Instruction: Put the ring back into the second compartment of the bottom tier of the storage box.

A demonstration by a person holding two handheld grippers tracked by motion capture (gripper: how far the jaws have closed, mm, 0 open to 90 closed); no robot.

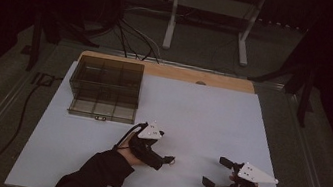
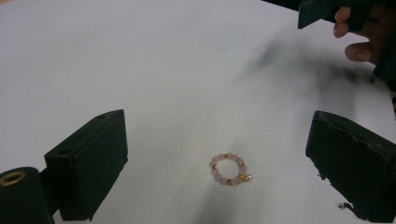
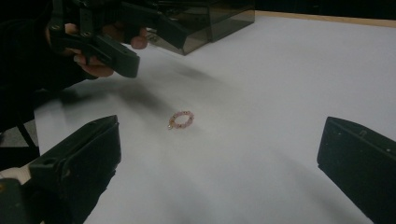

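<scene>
**Bead ring lies free between two open grippers**

High view: bead ring on desk, just beside left gripper; right gripper near; smoky box well apart.
Left gripper view: fingers wide, ring between them.
Right gripper view: fingers wide, ring ahead.

Light: dim, the room's edges nearly black.
Floor: grey, beyond the table's far edge.
Stand: white metal legs, on the floor past the far edge.
Cables: dark, trailing across the floor near the far left corner.
Table: white top, a wooden strip along its far edge.
</scene>
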